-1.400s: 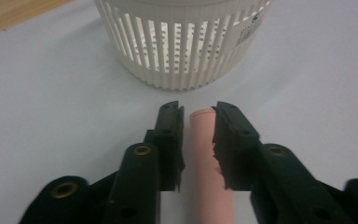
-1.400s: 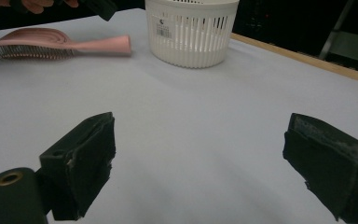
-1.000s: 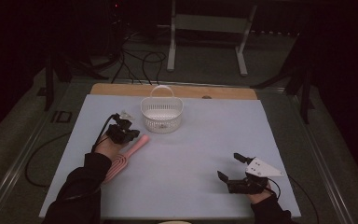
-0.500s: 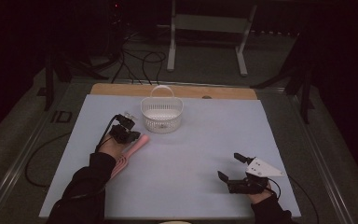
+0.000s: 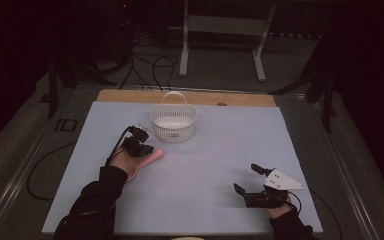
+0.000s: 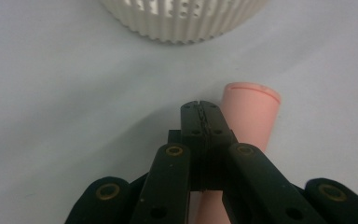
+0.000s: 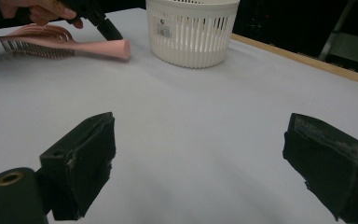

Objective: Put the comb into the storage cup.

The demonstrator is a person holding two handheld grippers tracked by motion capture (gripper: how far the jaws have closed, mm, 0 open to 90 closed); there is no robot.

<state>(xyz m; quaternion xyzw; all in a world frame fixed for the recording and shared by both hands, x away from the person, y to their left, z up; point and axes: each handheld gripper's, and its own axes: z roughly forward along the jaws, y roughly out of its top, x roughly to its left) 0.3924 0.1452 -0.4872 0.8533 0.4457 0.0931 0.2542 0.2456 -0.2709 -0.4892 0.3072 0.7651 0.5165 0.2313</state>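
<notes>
Fingers (image 6: 216, 123) of the left gripper (image 6: 200, 112) were pressed together tooth to tooth, and I could make out nothing caught between them. The pink hairbrush (image 6: 251, 112) ran just beside and under those closed tips, its round handle end pointing toward the white slotted basket (image 6: 182, 18). From the high view I saw the left gripper (image 5: 139, 145) sitting over the handle, near the basket (image 5: 174, 122) but clear of it, and the brush (image 5: 147, 157) stretched back under the person's left hand (image 5: 122, 162).

In the right gripper view the hairbrush (image 7: 60, 44) lay about level over the white table cover (image 7: 214, 116), bristles down, handle end close to the basket (image 7: 191, 32) without touching it. I could not tell whether it rested on the cover or was held a little above it, nor whether the closed tips bore on the handle.

The right gripper (image 5: 246, 178) sat well apart near the front edge, its fingers (image 7: 88, 154) spread wide around bare cover, holding nothing.

As I judged it, the job was getting the brush into the basket, and it was early to midway. The brush was close to the basket, yet it was outside it, and I saw no real hold on it. Left to do: a firm grip on the handle, a lift over the rim, and a release inside.
</notes>
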